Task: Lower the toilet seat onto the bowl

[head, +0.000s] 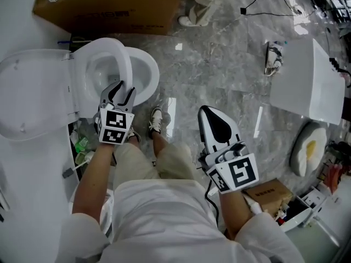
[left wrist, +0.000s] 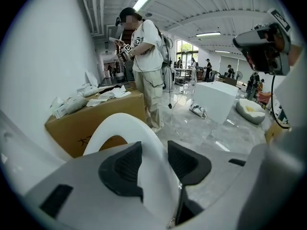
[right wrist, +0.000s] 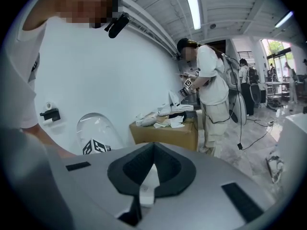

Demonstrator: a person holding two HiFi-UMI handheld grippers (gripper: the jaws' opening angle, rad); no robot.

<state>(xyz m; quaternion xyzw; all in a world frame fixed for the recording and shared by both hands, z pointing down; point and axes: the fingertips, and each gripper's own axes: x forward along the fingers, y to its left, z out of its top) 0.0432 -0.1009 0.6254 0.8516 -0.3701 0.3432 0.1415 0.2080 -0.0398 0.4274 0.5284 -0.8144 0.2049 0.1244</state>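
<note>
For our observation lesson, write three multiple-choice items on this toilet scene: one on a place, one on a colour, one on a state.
1. Where is the large cardboard box?
A. beyond the toilet bowl
B. inside the bowl
C. on the seat

2. What colour is the toilet seat?
A. black
B. white
C. blue

3. The left tongs are:
A. open and empty
B. shut and empty
C. clamped on the seat

Key: 1 A, the head view shows it past the bowl; 2 B, the ring is white in both views; 3 C, the pads press on both sides of the seat's rim.
</note>
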